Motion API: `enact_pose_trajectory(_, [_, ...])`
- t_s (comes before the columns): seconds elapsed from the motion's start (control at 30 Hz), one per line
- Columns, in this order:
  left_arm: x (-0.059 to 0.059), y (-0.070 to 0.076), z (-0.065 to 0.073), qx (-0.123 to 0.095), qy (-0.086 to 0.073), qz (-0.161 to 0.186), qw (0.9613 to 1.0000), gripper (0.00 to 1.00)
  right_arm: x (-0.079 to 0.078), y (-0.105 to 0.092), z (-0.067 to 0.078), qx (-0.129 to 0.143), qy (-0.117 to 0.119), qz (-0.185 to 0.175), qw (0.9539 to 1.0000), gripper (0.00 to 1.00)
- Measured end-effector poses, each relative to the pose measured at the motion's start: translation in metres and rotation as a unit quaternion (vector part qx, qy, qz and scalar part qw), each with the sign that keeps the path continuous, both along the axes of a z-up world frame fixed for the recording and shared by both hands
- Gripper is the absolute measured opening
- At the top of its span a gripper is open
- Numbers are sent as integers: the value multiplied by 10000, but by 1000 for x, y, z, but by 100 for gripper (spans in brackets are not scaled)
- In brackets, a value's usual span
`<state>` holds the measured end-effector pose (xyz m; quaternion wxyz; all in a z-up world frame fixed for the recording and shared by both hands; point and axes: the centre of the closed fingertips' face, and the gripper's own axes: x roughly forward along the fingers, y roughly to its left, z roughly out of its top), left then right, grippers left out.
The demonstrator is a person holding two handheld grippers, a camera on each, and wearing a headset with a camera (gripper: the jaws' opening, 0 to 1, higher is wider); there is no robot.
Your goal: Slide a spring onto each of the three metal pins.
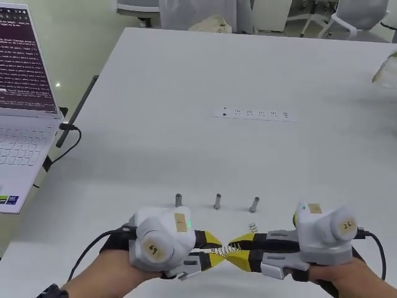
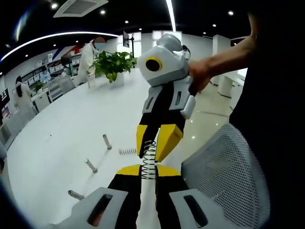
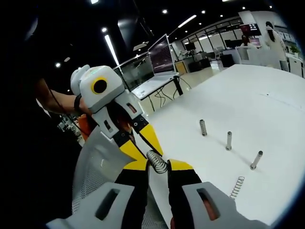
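As seen overhead, found left hand-held gripper (image 1: 214,247) and right hand-held gripper (image 1: 239,246) each clamped on opposite ends of one spring (image 1: 226,250).

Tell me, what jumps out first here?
The left gripper and right gripper, both yellow-tipped, meet nose to nose at the near edge of the white table, holding one small spring between them. Just beyond, three metal pins stand in a row, with a loose spring lying near the right-hand one.

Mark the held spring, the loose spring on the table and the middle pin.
held spring (image 1: 225,249): head view, middle coils.
loose spring (image 3: 237,186): right gripper view, middle coils.
middle pin (image 1: 218,201): head view, shaft.
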<state>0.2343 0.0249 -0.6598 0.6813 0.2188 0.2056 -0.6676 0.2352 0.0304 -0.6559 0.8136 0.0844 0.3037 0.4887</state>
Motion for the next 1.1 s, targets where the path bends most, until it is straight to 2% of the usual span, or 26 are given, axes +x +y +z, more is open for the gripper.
enact_pose_trajectory(0.33, [-2, -2, -1, 51, -96, -119, 9999, 2, -5, 4, 3, 63, 68, 104, 9999, 8])
enact_pose_trajectory(0.7, [-4, -10, -7, 57, -99, -157, 9998, 3, -6, -3, 1, -624, -95, 366, 9973, 8])
enact_pose_trajectory(0.8, [-4, -14, -6, 27, -115, -172, 9998, 3, -5, -6, 1, -737, -119, 399, 9964, 8])
enact_pose_trajectory(1.0, [-5, -20, -6, 23, -119, -244, 9996, 2, -6, -9, 3, -1029, -177, 583, 9928, 8])
enact_pose_trajectory(1.1, [-4, -23, -4, -34, -143, -261, 9996, 2, -5, -11, 5, -1287, -317, 769, 9882, 9])
